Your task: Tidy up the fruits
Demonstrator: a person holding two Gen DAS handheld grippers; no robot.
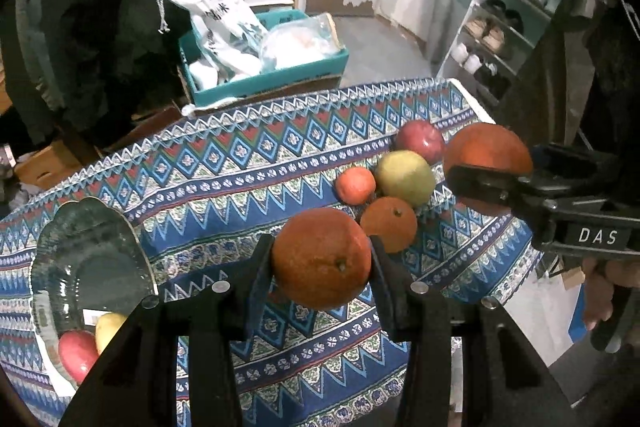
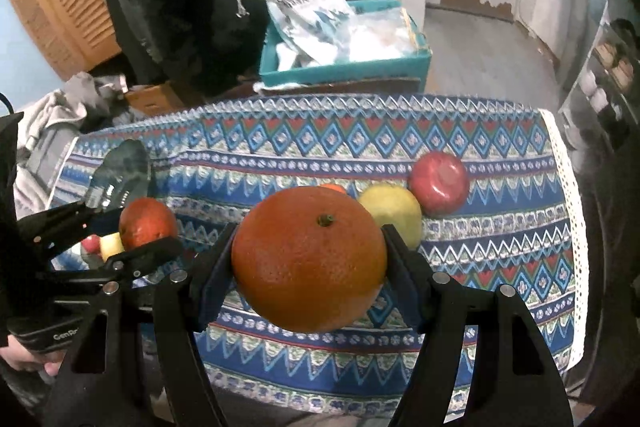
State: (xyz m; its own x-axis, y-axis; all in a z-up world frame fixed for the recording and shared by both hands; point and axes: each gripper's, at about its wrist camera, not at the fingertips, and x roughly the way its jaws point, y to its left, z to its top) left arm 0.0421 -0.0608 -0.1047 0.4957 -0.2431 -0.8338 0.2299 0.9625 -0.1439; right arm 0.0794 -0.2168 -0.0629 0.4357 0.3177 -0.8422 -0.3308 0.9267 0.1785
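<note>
Fruits are split three ways: each claw grips one orange above the patterned table, the left claw clamped on a smaller orange and the right claw on a large orange. A red apple, yellow-green apple and two small oranges cluster on the cloth, while a glass plate at the left holds a red and a yellow fruit.

Two big oranges hung off the cloth, one left, one right. A red apple, yellow-green apple and two small oranges clustered near the tablecloth's right edge. The glass plate at the left edge carried a red apple and a yellow one.
</note>
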